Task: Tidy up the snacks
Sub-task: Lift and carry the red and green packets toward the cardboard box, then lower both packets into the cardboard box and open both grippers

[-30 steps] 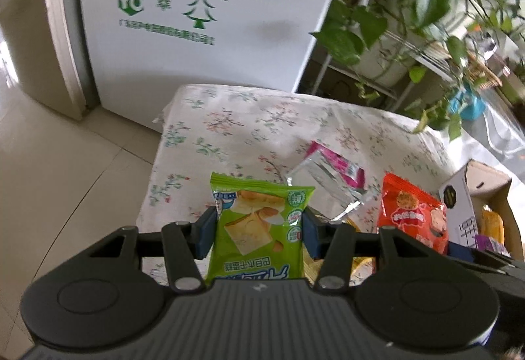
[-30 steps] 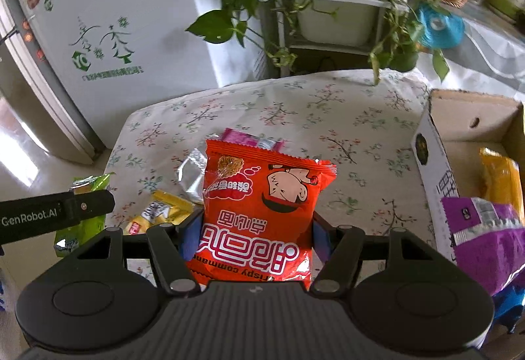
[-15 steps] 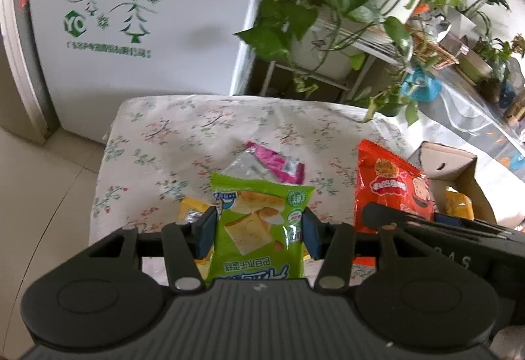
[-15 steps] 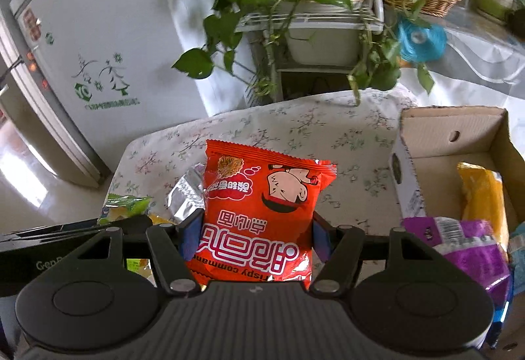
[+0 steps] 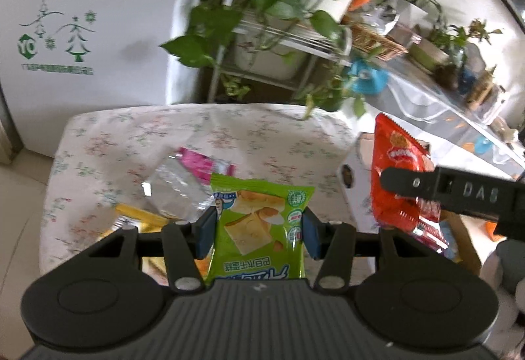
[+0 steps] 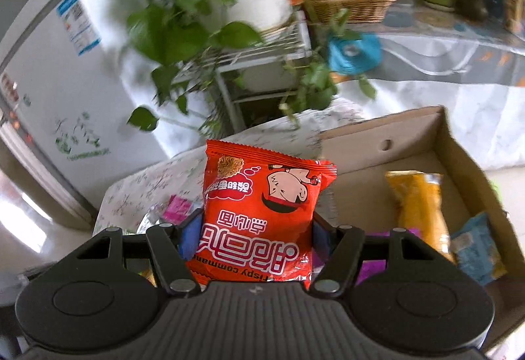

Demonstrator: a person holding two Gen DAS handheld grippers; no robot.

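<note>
green packet [image 5: 259, 222] in left claw [image 5: 259, 230]

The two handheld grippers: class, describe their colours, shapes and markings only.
Each gripper, left and right, has a matt black ribbed body with two round discs, black linkage arms with silver pivot pins, and blue pads on the fingers. Seen from the left wrist view, the right gripper's black finger carries raised letters. No cables or sleeves show.

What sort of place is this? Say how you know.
Probably a lived-in home room: a white fridge, potted plants on a metal rack and a flowered tablecloth strewn with snacks.
</note>
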